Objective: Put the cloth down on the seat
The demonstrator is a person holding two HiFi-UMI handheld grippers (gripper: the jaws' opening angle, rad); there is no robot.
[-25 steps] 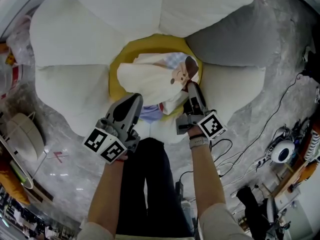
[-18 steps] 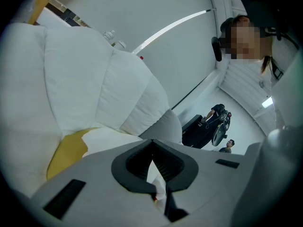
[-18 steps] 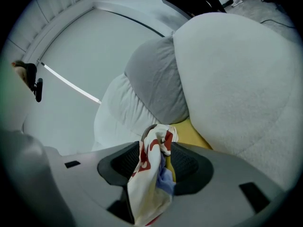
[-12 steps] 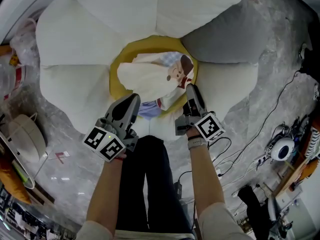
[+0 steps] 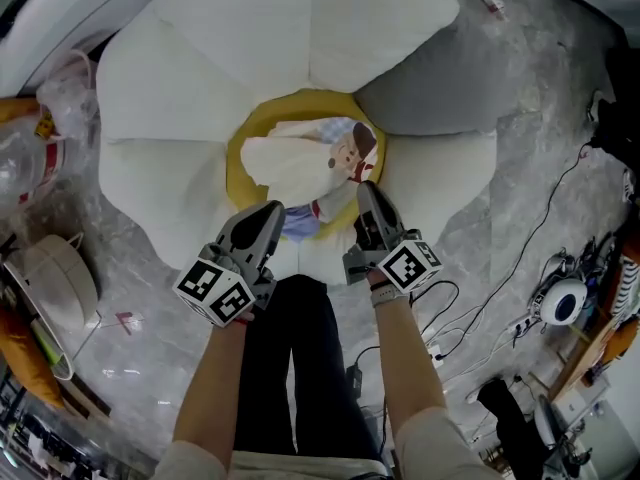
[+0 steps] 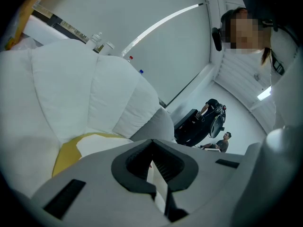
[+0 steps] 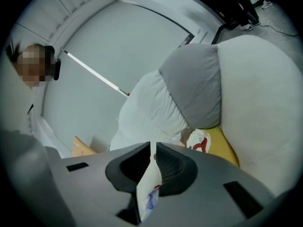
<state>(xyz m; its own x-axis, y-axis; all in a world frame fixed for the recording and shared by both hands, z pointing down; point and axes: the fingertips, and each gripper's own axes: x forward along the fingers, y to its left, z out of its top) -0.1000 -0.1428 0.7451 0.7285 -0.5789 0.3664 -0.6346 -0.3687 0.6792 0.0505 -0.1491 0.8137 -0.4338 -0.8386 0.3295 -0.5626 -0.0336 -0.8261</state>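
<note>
- Seat (image 5: 250, 28): flower-shaped floor cushion with white petals, one grey petal (image 5: 420, 78) and a yellow centre (image 5: 240, 168).
- Cloth (image 5: 295, 163): white with a cartoon print, bunched in the yellow centre and reaching over its near edge.
- Left gripper (image 5: 270, 210): jaws pinched together on a white fold of the cloth.
- Right gripper (image 5: 365, 190): jaws have just been closing, with the cloth's edge clamped between them.

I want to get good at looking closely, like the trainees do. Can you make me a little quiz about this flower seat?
1. Which colour is the centre of the seat? A red, B yellow, C blue.
2. True or false: every petal of the seat is white.
3. What is pinched in the right hand-held gripper?

Key:
1. B.
2. False: one petal is grey.
3. The cloth. The jaws have just closed, with its edge between them.
</note>
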